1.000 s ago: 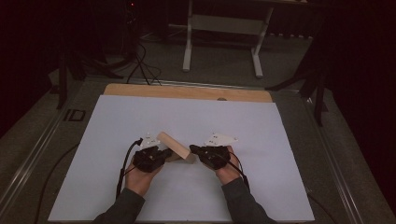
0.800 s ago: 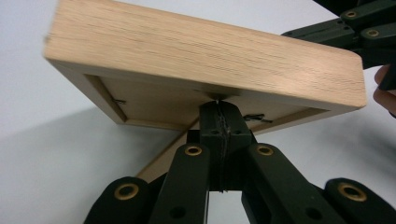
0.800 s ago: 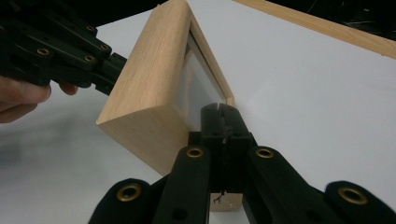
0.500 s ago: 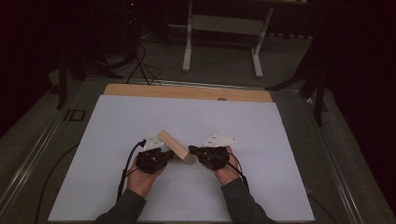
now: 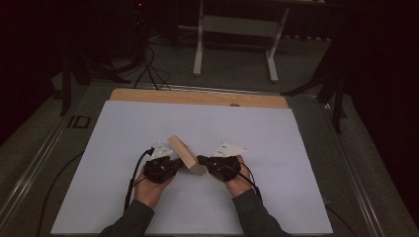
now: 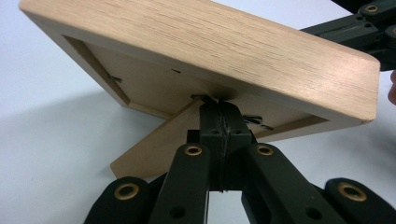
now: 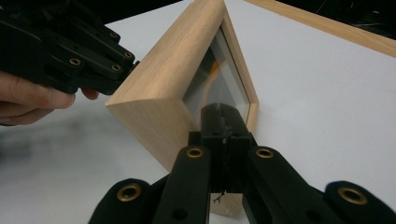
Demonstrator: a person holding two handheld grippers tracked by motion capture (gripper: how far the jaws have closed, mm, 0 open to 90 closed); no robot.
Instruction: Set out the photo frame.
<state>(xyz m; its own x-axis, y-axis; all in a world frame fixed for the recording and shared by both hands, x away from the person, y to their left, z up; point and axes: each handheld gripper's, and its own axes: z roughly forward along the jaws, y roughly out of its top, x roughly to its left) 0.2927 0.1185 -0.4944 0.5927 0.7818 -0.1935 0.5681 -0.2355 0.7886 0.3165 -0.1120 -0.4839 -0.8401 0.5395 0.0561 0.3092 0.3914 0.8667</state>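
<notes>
A light wooden picture frame (image 5: 184, 154) stands tilted on the white table sheet (image 5: 276, 143) between my two grippers. My left gripper (image 5: 178, 163) is shut, and its tips press the frame's recessed back (image 6: 154, 79) just above the fold-out wooden stand (image 6: 154, 144). In the left gripper view the left gripper (image 6: 219, 109) has nothing visible between its jaws. My right gripper (image 5: 201, 159) is shut too. In the right gripper view the right gripper (image 7: 223, 114) touches the glass front (image 7: 219, 77) near the frame's lower corner, and the left gripper's black links (image 7: 93, 51) reach in behind the frame (image 7: 163, 79).
A wooden strip (image 5: 197, 97) runs along the table's far edge. On the floor behind it stand a white metal rack (image 5: 237, 29) and loose cables (image 5: 148, 69). Dark stand legs (image 5: 336, 89) rise at the right. The white sheet stretches wide around both hands.
</notes>
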